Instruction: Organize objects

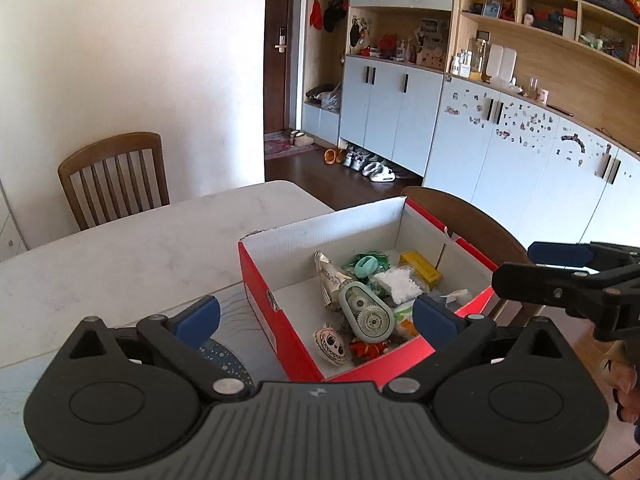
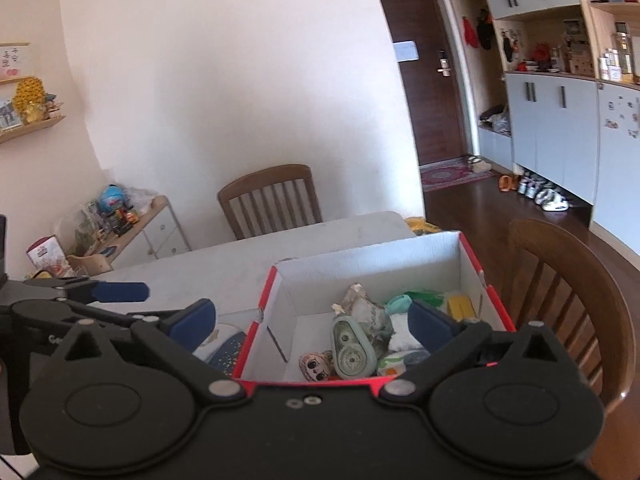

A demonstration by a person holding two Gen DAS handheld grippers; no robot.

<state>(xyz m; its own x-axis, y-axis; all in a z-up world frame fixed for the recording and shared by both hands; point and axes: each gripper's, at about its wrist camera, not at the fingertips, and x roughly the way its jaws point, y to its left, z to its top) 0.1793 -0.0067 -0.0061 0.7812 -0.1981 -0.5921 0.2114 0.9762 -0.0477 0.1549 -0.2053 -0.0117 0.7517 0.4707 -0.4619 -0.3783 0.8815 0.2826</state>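
A red shoebox (image 1: 320,222) with a white inside stands on the table's right end. In it lie a green correction-tape dispenser (image 1: 366,312), a yellow packet (image 1: 420,266), a teal ring (image 1: 367,266), a crumpled silver tube (image 1: 330,276) and a small face charm (image 1: 330,346). My left gripper (image 1: 316,316) hovers open over the box's near left corner, nothing between its blue pads. My right gripper (image 2: 312,318) is open and empty above the box's near edge (image 2: 368,254); the dispenser (image 2: 352,350) lies below it. Each gripper shows in the other's view, the right (image 1: 514,266) and the left (image 2: 134,302).
The box sits on a pale marble table (image 1: 132,248). A dark blue starry mat (image 1: 226,356) lies left of the box. One wooden chair (image 1: 116,176) stands at the far side, another (image 2: 560,300) right beside the box. A hand (image 1: 624,380) shows at the right edge.
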